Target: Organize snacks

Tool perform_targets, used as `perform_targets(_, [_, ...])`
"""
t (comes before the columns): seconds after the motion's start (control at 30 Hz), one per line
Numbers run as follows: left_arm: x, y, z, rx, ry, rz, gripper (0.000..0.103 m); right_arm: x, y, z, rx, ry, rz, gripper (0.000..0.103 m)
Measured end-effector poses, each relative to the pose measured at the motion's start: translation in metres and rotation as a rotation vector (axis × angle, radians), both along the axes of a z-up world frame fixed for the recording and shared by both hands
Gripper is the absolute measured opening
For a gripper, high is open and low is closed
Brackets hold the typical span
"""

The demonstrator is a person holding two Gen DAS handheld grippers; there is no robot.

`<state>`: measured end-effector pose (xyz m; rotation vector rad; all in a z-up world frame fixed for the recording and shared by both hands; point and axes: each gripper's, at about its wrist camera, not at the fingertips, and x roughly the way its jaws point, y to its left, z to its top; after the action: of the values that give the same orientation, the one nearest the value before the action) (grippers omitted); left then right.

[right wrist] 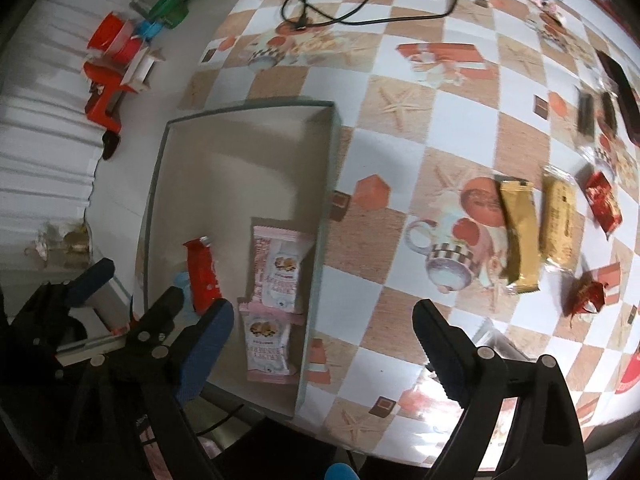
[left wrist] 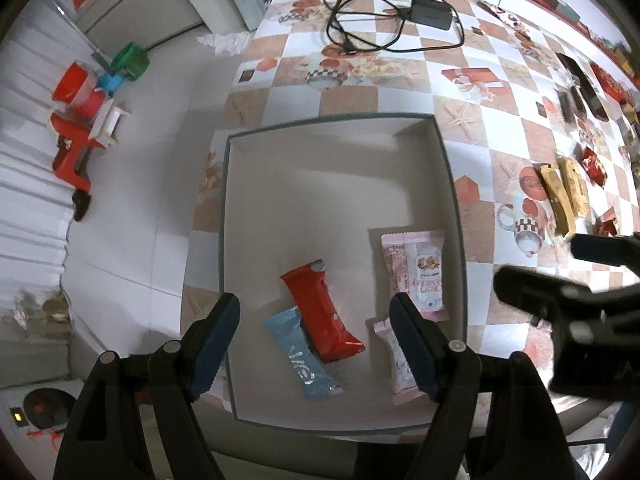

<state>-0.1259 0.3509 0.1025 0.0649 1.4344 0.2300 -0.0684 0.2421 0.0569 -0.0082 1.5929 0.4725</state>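
Both claws, left claw [left wrist: 316,344] and right claw [right wrist: 324,344], gape empty above the box [left wrist: 448,168]. Gold snack packet [right wrist: 518,232], right of frame: light, crinkly, slippery; pinch its middle.

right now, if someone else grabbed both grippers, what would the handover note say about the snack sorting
Left gripper: jaws open, nothing between them, hovering over the near end of the box.
Right gripper: jaws wide open and empty, above the box's right wall and the tablecloth.
Done: four snacks lie in the box: red bar, blue packet, and two pink packets.
Left: two gold packets and red-wrapped snacks remain on the tablecloth to the right, with more dark packets farther back.
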Motion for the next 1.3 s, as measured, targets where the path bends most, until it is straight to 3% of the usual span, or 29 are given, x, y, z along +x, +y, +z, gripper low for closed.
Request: perform_targets(1.3, [0.014,-0.056,0.011,0.058,-0.005,-0.144,0.082,-0.006,-0.067,0.001,0.051,0.022,-0.159,0.103])
